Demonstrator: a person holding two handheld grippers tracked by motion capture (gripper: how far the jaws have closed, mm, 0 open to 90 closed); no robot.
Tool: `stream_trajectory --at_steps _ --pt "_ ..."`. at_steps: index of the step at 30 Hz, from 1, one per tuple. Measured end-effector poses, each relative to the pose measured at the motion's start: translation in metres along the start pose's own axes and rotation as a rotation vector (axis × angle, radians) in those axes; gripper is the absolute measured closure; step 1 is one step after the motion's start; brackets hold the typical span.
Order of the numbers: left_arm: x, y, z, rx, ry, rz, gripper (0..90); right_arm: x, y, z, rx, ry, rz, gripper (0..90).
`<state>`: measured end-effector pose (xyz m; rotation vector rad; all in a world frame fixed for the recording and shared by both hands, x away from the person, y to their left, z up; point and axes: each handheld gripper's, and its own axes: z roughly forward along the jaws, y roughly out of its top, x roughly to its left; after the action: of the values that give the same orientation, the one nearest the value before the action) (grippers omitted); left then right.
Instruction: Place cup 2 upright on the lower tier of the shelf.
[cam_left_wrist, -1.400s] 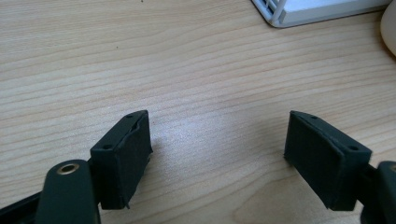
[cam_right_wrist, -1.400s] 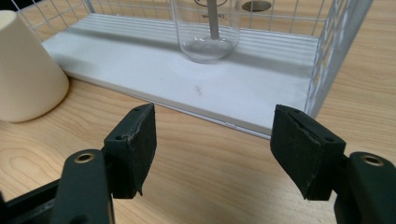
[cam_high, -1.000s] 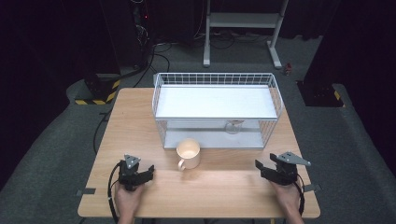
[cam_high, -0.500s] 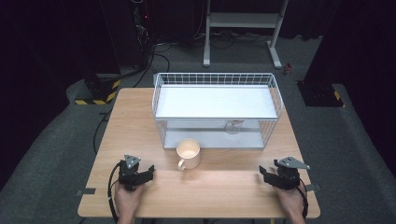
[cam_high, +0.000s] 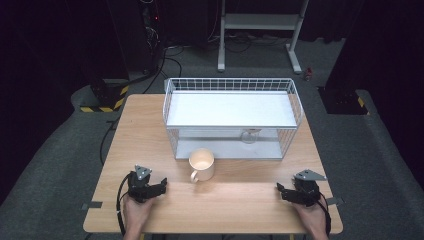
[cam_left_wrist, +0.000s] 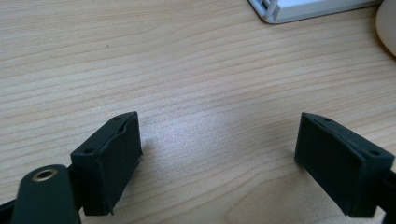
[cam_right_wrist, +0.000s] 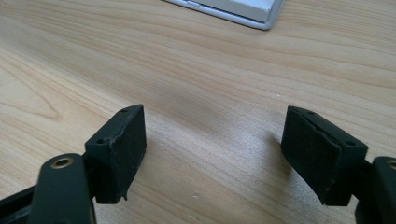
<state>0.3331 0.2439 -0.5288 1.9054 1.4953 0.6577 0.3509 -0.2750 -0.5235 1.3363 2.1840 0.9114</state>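
A cream mug (cam_high: 202, 163) is seen just below the centre of the high view, upright on the wooden table (cam_high: 240, 200), its handle turned toward the lower left, just in front of the white wire rack (cam_high: 233, 117). It is judged to be glazed ceramic: rigid, moderately heavy for its size, slippery under hard pads and liable to chip if knocked against the rack. A hold across the rim and wall, one jaw inside and one outside, is judged the safest; the handle (a thin loop) would let it swing.

The left gripper (cam_high: 148, 188) rests at the lower left of the frame, the right gripper (cam_high: 292, 192) at the lower right, both with jaws spread wide over bare wood and holding nothing. A small clear object on the rack's lower shelf may be a glass (cam_high: 249, 136), though it is too faint to tell.
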Motion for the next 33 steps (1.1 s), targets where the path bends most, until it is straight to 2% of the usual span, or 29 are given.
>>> stream_trajectory --at_steps 8,16,19,28,33 --pt "-0.010 0.000 -0.009 -0.014 -0.064 0.002 10.2 0.001 0.001 0.001 0.002 -0.007 0.003 20.4" --pt "-0.032 0.000 -0.018 -0.017 -0.137 0.062 6.8 0.001 0.001 0.001 0.004 -0.009 0.007 20.0" --pt "-0.040 0.000 -0.020 -0.018 -0.163 0.071 5.8 0.001 0.001 0.001 0.005 -0.007 0.011 18.8" --pt "-0.065 0.009 -0.023 -0.028 -0.212 0.136 4.9 0.000 0.001 0.001 0.007 -0.009 0.013 18.5" --pt "-0.079 0.019 -0.018 -0.040 -0.229 0.147 4.6 0.000 0.001 0.001 0.006 -0.010 0.013 18.5"
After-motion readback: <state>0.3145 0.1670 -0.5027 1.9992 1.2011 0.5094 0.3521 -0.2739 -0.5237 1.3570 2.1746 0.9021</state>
